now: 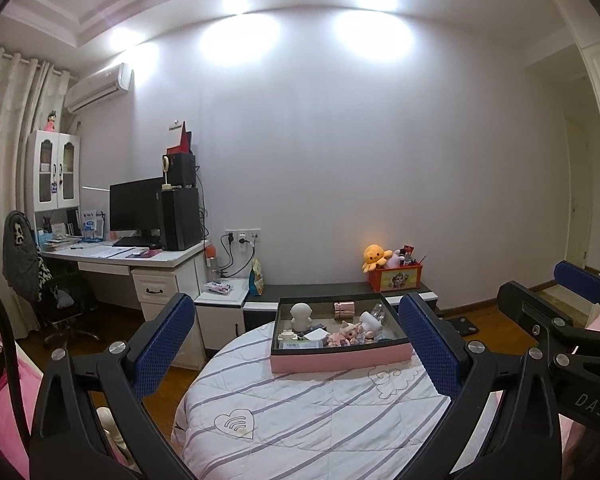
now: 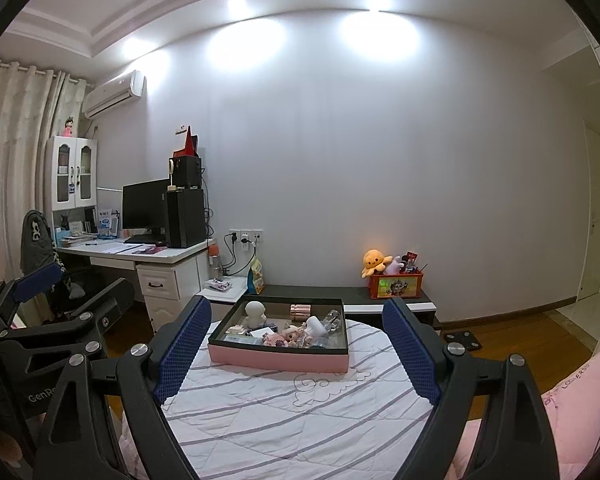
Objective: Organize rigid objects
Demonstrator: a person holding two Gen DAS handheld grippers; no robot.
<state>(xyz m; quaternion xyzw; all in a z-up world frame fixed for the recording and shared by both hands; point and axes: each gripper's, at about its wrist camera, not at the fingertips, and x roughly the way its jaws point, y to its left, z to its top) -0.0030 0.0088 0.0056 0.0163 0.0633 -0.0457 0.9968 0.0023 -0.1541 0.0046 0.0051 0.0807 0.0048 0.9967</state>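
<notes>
A pink tray with a dark inner wall (image 1: 340, 360) (image 2: 276, 358) sits at the far end of a round striped quilted surface (image 1: 300, 420) (image 2: 300, 412). In it lie a white figurine (image 1: 302, 314) (image 2: 255, 312), a rose-gold cylinder (image 1: 344, 309) (image 2: 300, 311), a small doll (image 1: 350, 332) (image 2: 290, 336), cards and other small items. My left gripper (image 1: 296, 344) is open and empty, held back from the tray. My right gripper (image 2: 296, 352) is open and empty, also short of the tray. Each gripper shows at the edge of the other's view.
A white desk (image 1: 148, 256) with monitor and speakers stands at left, with an office chair (image 1: 28, 264). A low dark bench (image 1: 332, 290) behind the tray carries an orange box (image 1: 396, 278) with plush toys. Pink bedding (image 2: 580, 400) lies at right. Wooden floor surrounds.
</notes>
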